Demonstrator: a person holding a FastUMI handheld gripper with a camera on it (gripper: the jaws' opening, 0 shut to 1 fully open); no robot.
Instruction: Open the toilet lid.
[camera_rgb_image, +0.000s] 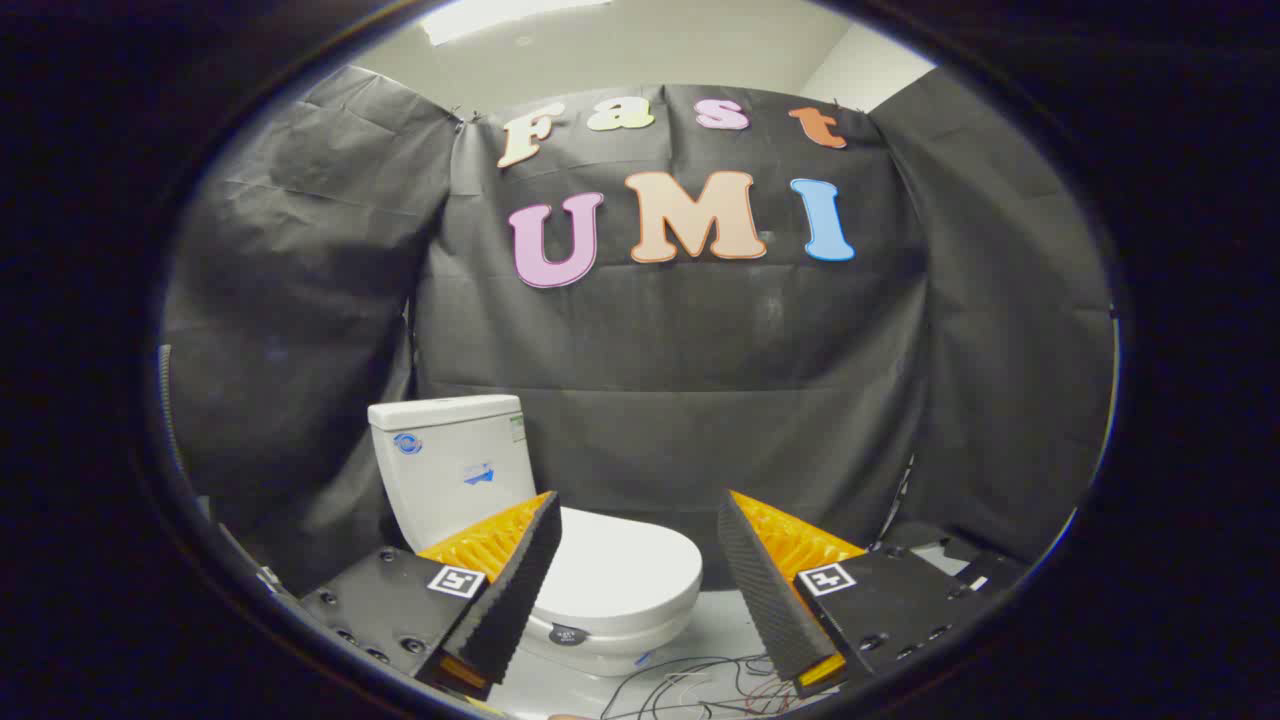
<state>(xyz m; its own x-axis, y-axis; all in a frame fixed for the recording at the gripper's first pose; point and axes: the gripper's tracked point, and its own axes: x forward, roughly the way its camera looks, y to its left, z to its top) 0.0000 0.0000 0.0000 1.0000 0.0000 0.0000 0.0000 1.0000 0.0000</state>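
Observation:
A white toilet stands ahead of me against the black cloth wall. Its lid (625, 565) lies flat and closed over the bowl, and the tank (450, 460) rises behind it on the left. My gripper (640, 520) is open, its two orange-and-black fingers spread wide with nothing between them. The left finger (510, 590) overlaps the left side of the lid in the view, and the right finger (765, 590) stands off to the right of the bowl. The lid's front edge lies beyond the fingertips, apart from them.
Loose thin cables (690, 685) lie on the pale floor just in front of the bowl, between the fingers. Black cloth (700, 350) hangs behind and on both sides of the toilet. A dark box-like object (950, 555) sits low to the right.

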